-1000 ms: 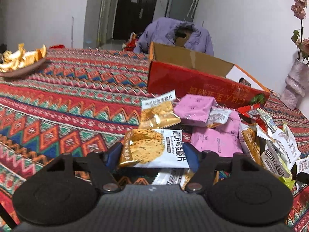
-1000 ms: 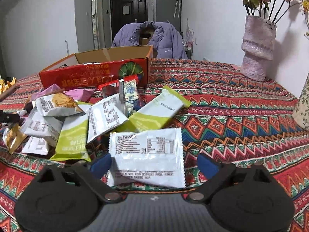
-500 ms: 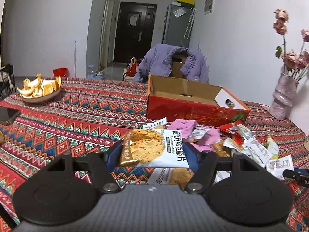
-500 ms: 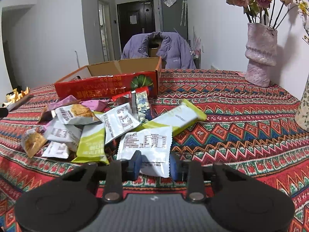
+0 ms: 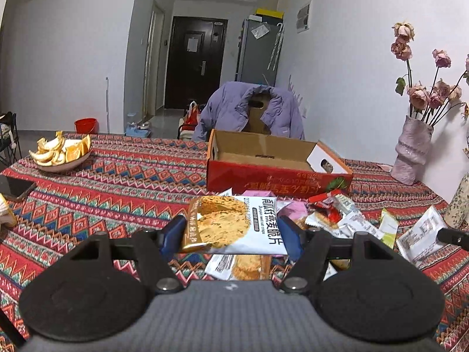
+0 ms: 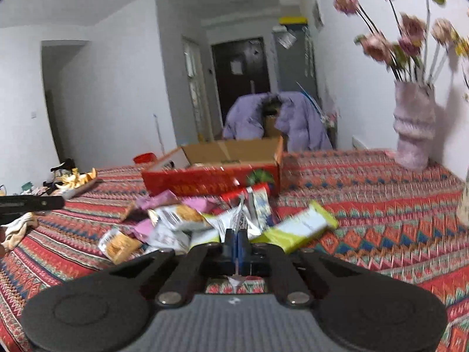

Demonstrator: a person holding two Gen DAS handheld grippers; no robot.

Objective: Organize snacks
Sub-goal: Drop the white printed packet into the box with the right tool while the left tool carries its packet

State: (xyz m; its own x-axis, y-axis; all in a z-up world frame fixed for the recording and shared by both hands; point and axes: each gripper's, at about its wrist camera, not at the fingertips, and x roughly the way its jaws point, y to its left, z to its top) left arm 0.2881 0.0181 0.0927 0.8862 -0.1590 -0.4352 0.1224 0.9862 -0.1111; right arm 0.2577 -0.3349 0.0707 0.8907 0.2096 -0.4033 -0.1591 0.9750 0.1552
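Between claws & red box (image 5: 278, 173): snack pile (image 5: 331, 217); left claw (image 5: 233, 231) pinches oat-crisp pack (image 5: 234, 224), right claw (image 6: 237, 242) pinches white wrapper (image 6: 238, 223).

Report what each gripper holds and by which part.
The left gripper clamps the oat crisp packet across its two short ends. The right gripper pinches a white packet edge-on, by its near edge.

We note a table (image 5: 132, 182) under a red zigzag-patterned cloth. On it lie an open red cardboard box (image 5: 275, 173), a heap of snack packets (image 6: 187, 223) just before it, a bowl of orange peels (image 5: 61, 155), a phone (image 5: 14, 186), and a lilac vase (image 5: 411, 149).
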